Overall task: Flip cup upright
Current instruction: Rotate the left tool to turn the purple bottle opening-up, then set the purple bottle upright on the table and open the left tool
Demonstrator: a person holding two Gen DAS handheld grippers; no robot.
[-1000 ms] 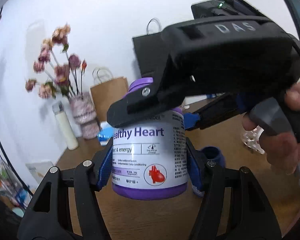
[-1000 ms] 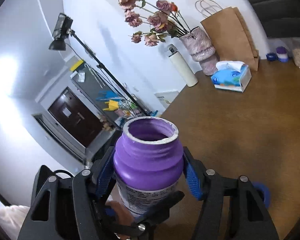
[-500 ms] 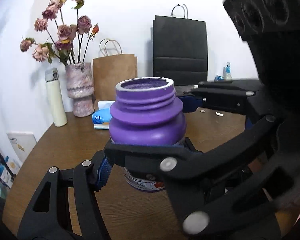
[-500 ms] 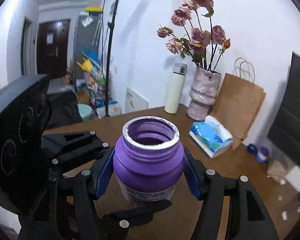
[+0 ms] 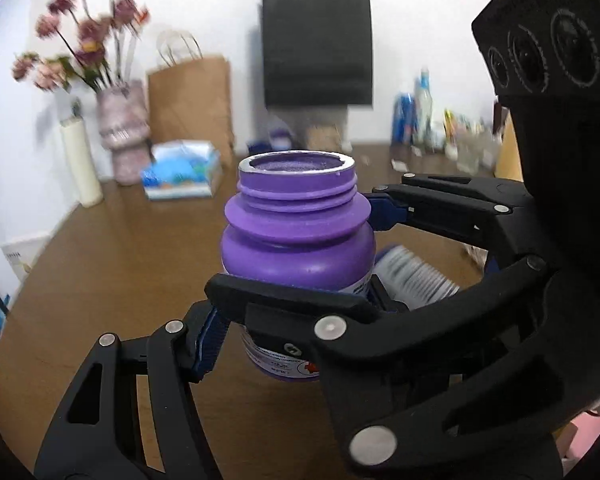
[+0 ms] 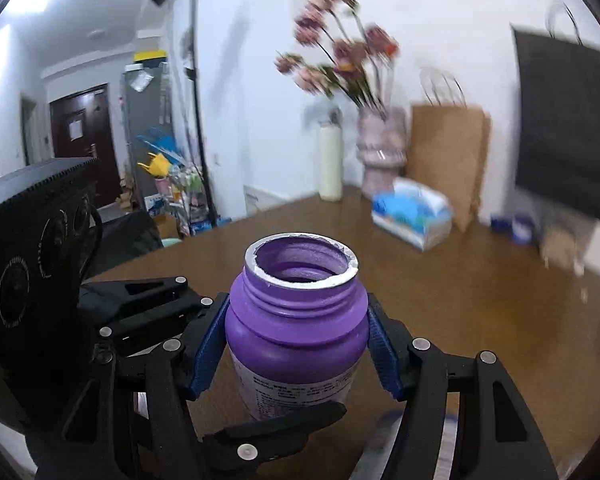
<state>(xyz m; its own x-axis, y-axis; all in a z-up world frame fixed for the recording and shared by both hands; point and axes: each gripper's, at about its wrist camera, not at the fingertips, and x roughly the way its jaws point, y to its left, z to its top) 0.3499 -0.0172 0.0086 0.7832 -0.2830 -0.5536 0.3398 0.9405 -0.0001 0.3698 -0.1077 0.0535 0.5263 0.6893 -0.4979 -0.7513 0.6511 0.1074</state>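
Note:
The cup is a purple jar (image 5: 296,248) with a white label, standing upright with its open mouth facing up. Both grippers hold it above the brown table (image 5: 112,264). My left gripper (image 5: 292,344) is shut on its lower body; one blue pad (image 5: 210,336) touches the jar and the other finger is hidden behind the right gripper. My right gripper (image 5: 300,244) reaches in from the right. In the right wrist view the jar (image 6: 296,320) sits between the right gripper's (image 6: 296,344) blue pads (image 6: 206,344), just under the shoulder. The left gripper (image 6: 260,360) comes in from the left.
At the back of the table stand a vase of dried flowers (image 5: 122,128), a cream bottle (image 5: 80,164), a tissue box (image 5: 182,172), a brown paper bag (image 5: 190,108) and a black bag (image 5: 316,44). A blurred ribbed object (image 5: 414,276) lies just right of the jar. Small clutter (image 5: 440,132) sits at the back right.
The right gripper has rolled from tilted to level, and the jar's mouth now points straight up. The left view has swung right. Both grips have stayed on the jar.

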